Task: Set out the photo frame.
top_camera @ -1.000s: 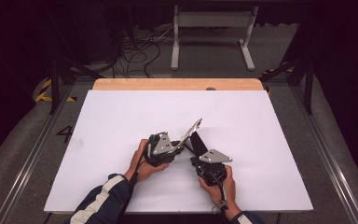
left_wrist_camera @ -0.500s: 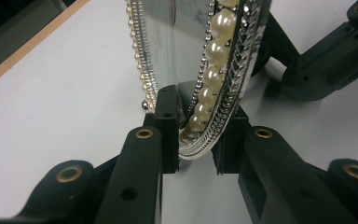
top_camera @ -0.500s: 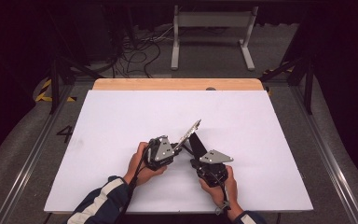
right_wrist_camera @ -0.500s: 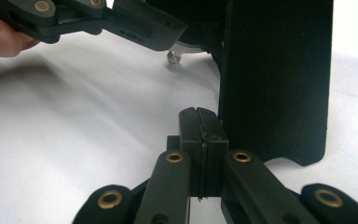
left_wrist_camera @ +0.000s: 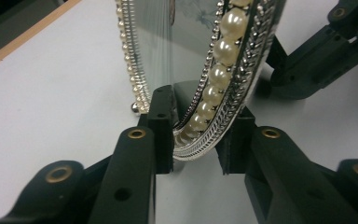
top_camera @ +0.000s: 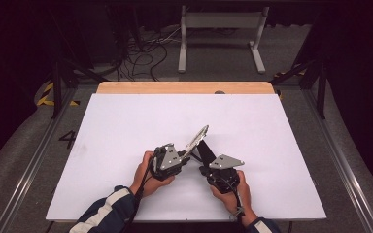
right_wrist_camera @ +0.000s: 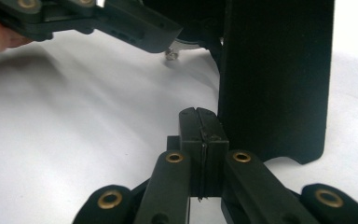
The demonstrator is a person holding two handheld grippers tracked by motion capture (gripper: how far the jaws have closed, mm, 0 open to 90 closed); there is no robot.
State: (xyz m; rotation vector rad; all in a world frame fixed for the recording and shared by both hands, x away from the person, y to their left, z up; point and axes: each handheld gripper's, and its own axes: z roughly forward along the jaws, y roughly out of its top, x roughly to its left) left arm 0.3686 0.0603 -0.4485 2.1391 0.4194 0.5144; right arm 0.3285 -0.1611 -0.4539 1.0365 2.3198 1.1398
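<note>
Firmly, the left gripper (left_wrist_camera: 196, 140) clamps its fingers on a pearl-rimmed frame (left_wrist_camera: 214, 70) above the white bench (top_camera: 126, 126); the right gripper (right_wrist_camera: 200, 126) fingers are pressed together, empty.

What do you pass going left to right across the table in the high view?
Striped sleeve → left hand → left gripper → picture frame → right gripper → right hand.
</note>
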